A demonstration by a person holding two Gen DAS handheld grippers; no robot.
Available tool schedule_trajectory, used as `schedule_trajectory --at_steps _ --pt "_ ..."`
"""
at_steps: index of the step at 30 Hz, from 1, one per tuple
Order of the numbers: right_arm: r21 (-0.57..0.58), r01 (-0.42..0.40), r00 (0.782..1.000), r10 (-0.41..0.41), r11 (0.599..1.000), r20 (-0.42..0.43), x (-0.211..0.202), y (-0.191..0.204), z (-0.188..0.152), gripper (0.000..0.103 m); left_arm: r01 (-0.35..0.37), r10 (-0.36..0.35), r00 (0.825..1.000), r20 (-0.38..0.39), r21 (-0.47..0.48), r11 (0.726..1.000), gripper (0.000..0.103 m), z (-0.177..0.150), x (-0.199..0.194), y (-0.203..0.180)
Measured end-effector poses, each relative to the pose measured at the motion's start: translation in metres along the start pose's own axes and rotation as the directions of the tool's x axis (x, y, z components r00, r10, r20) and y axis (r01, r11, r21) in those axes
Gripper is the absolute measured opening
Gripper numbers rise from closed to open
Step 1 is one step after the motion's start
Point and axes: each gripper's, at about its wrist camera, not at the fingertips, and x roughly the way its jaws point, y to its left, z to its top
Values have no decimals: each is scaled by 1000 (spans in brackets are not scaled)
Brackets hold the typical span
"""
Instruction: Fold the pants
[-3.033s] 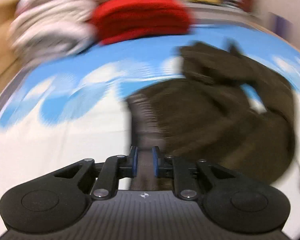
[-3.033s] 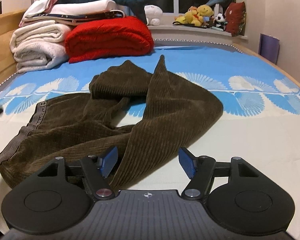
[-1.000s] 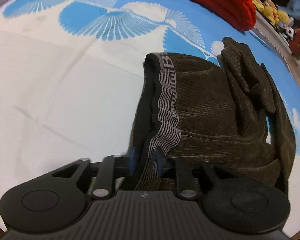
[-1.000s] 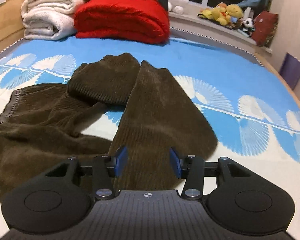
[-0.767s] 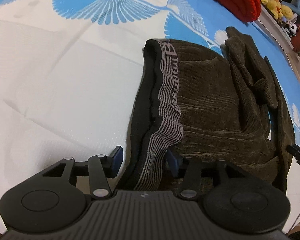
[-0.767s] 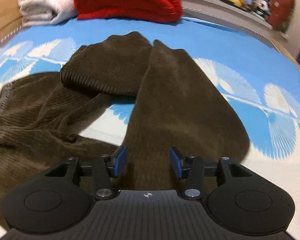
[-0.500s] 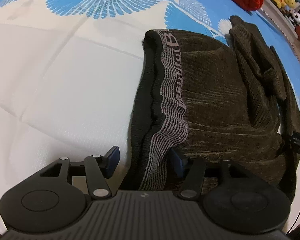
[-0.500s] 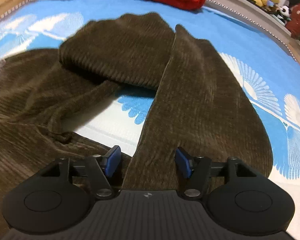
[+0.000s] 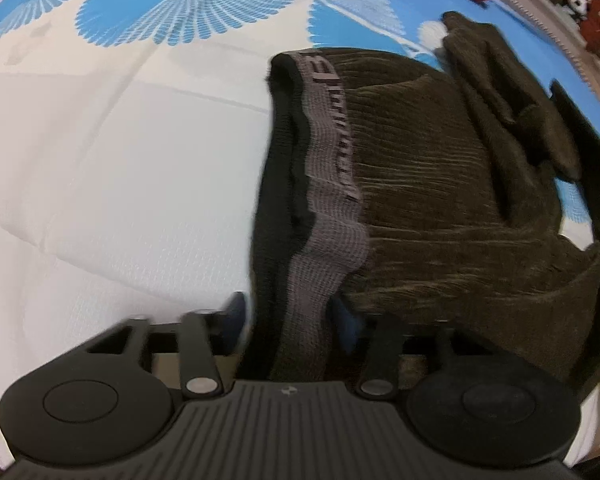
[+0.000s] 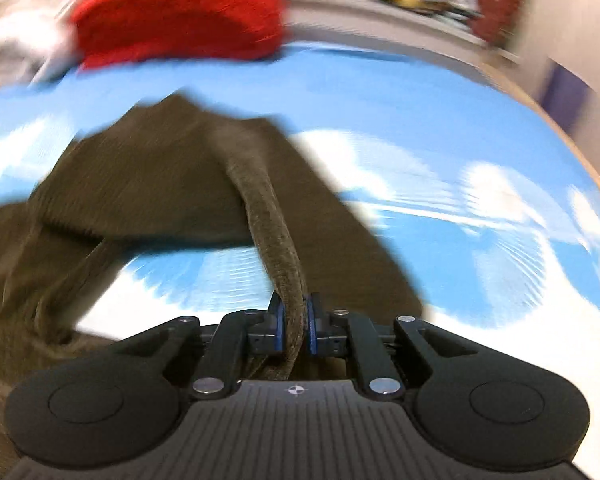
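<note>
The left tool (image 9: 286,320) stands wide around the grey waistband (image 9: 332,184) of the brown corduroy pants (image 9: 440,208), which lie rumpled on the bed (image 9: 100,160), likely ready to pin that end. The right tool (image 10: 293,328) pinches a raised leg fold (image 10: 272,220), probably to straighten the leg.
</note>
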Motion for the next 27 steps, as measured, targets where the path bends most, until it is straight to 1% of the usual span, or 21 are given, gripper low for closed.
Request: schedule_trajectory --at_steps 1,2,4,5,7,9,10,11,12,14,16,17,19,20,21,22,23,24,25,27 --pt "27 12 1000 -11 1000 -17 -6 -18 -7 10 -4 4 1000 9 4 1000 35 -3 -1 -2" --pt "46 28 999 -26 999 -44 -11 -35 -16 10 -15 15 1000 14 23 1000 32 -5 -2 -4" --pt "67 47 990 -37 997 -133 -17 -65 -40 10 -26 25 999 31 58 998 22 -8 -7 -9" --pt "72 40 981 -25 997 -193 -18 -77 -53 10 -29 26 999 37 64 998 20 -8 -8 -10" --pt "64 25 946 -3 998 -324 -16 -95 -82 10 -24 21 998 53 63 998 16 -9 -13 -10" --pt "12 -38 903 39 999 -427 -16 -99 -109 10 -23 19 997 80 52 998 15 -8 -19 -8" --pt "-26 -65 894 47 998 -446 -18 -98 -117 10 -23 20 996 89 38 999 15 -8 -21 -6" --pt "-50 -96 890 63 994 -452 -22 -98 -123 11 -24 22 995 93 28 999 15 -7 -23 -4" --pt "-52 -121 893 86 991 -442 -27 -98 -123 12 -25 23 996 92 22 999 15 -7 -23 -4" --pt "-22 -144 911 124 989 -393 -36 -103 -115 15 -35 32 996 81 30 999 16 -7 -22 -7" --pt "11 -156 938 152 988 -312 -44 -110 -104 16 -57 54 996 72 45 997 23 -7 -19 -11" --pt "24 -163 953 163 986 -256 -49 -111 -96 20 -65 62 996 66 48 997 24 -8 -17 -11" --pt "37 -173 971 177 984 -159 -56 -105 -80 22 -69 66 996 61 45 997 27 -7 -15 -10" --pt "40 -178 977 181 983 -109 -61 -100 -74 26 -65 62 996 58 36 997 27 -6 -15 -8" --pt "40 -180 982 182 983 -59 -63 -95 -66 33 -58 56 997 53 24 998 28 -5 -13 -5" --pt "36 -176 984 177 984 -15 -62 -88 -60 36 -51 51 998 47 13 999 30 -4 -12 -3" --pt "27 -175 984 175 984 15 -58 -83 -55 41 -46 46 998 43 3 999 31 -3 -11 -2" --pt "4 -178 983 178 984 32 -53 -73 -48 42 -43 43 998 40 0 999 32 -1 -9 0" --pt "-25 -180 983 180 983 33 -48 -64 -44 43 -41 41 999 36 -2 999 33 0 -8 1" --pt "-103 -165 986 166 981 -3 -28 -40 -40 44 -37 37 999 29 -1 999 34 1 -5 1"
